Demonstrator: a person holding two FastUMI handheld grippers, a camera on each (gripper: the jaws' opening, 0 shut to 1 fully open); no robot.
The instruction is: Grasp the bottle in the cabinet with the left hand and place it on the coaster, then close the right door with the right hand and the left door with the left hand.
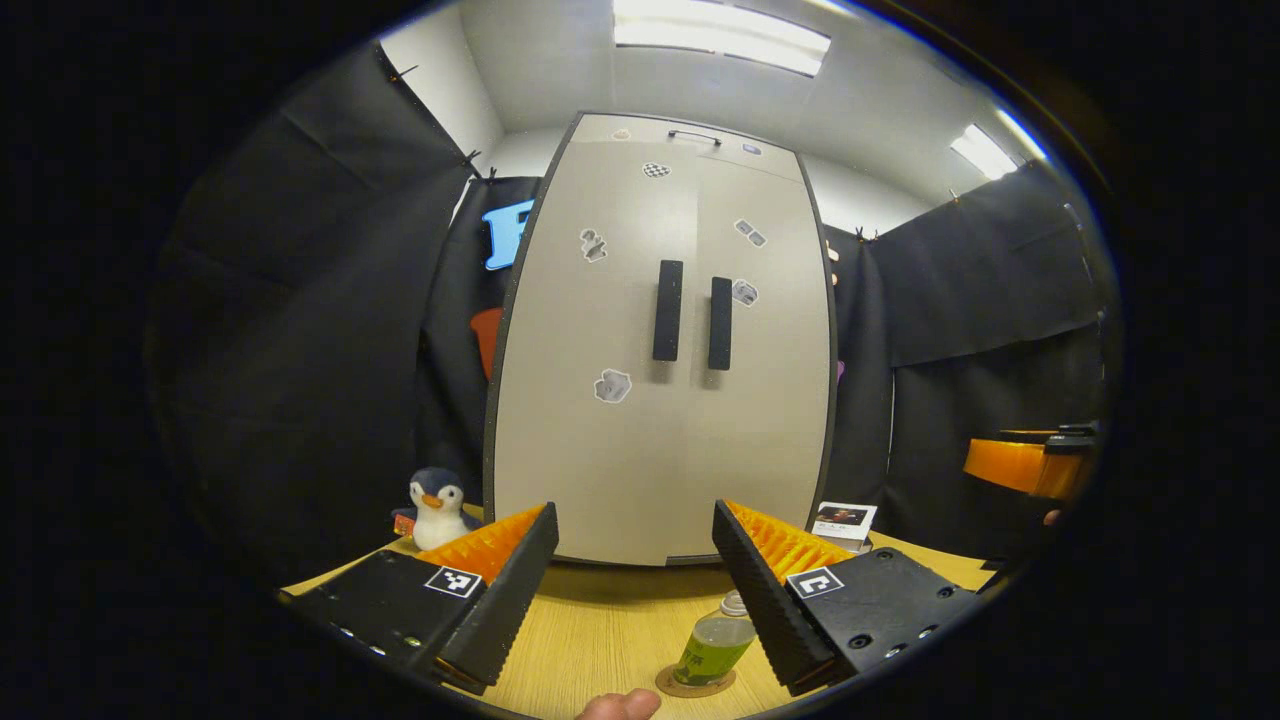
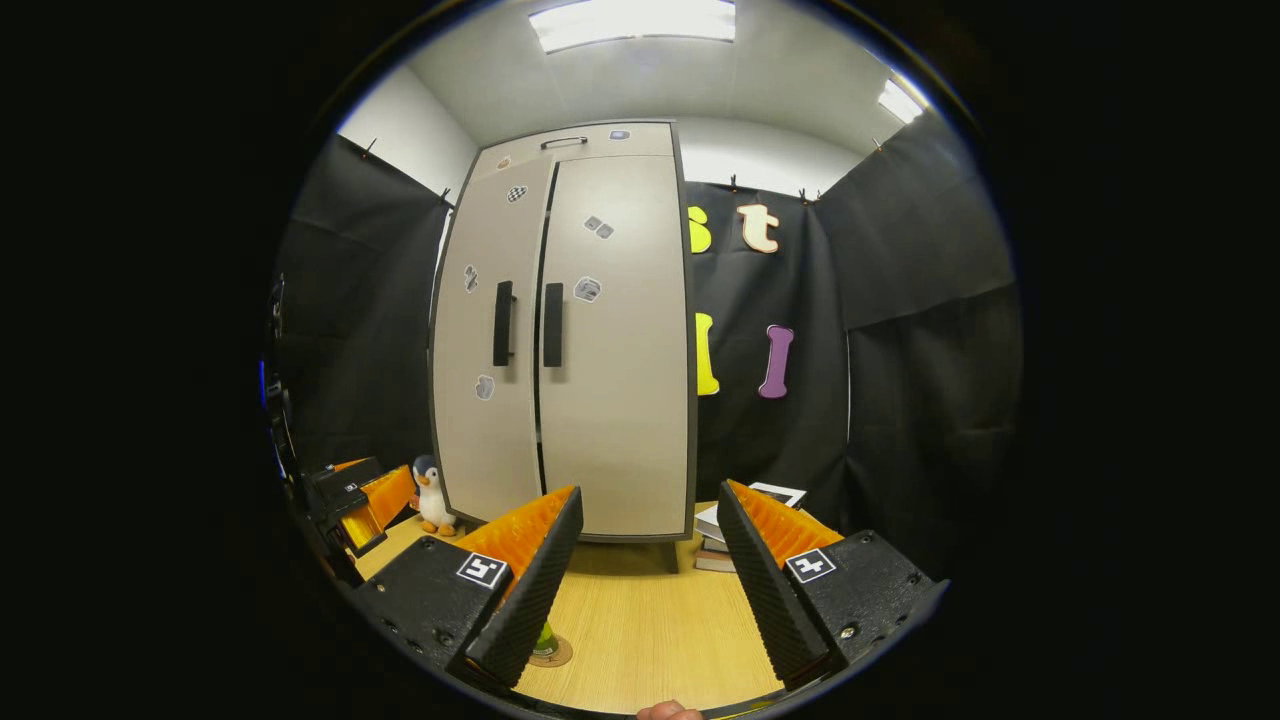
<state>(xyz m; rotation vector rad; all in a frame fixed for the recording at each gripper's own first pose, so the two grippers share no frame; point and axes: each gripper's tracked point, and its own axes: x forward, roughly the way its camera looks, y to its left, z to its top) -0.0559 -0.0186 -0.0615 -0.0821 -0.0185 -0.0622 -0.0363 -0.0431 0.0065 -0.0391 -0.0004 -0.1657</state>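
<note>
The tall grey cabinet [image 1: 660,400] stands at the back of the wooden table [image 1: 610,620] with both doors shut and its two dark handles [image 1: 693,312] side by side. A small bottle of green liquid [image 1: 714,645] stands upright on the round coaster [image 1: 690,686], just inside my left gripper's right finger. My left gripper [image 1: 633,512] is open and holds nothing. In the right gripper view the cabinet [image 2: 570,350] sits left of centre, and the bottle [image 2: 545,640] on its coaster [image 2: 556,655] peeks out behind a finger. My right gripper [image 2: 650,490] is open and holds nothing.
A penguin plush [image 1: 438,510] sits at the cabinet's left foot. A stack of books [image 2: 740,525] lies at its right foot. The right gripper [image 1: 1040,465] shows at the far right of the left gripper view, and the left gripper [image 2: 360,500] at the left of the right gripper view.
</note>
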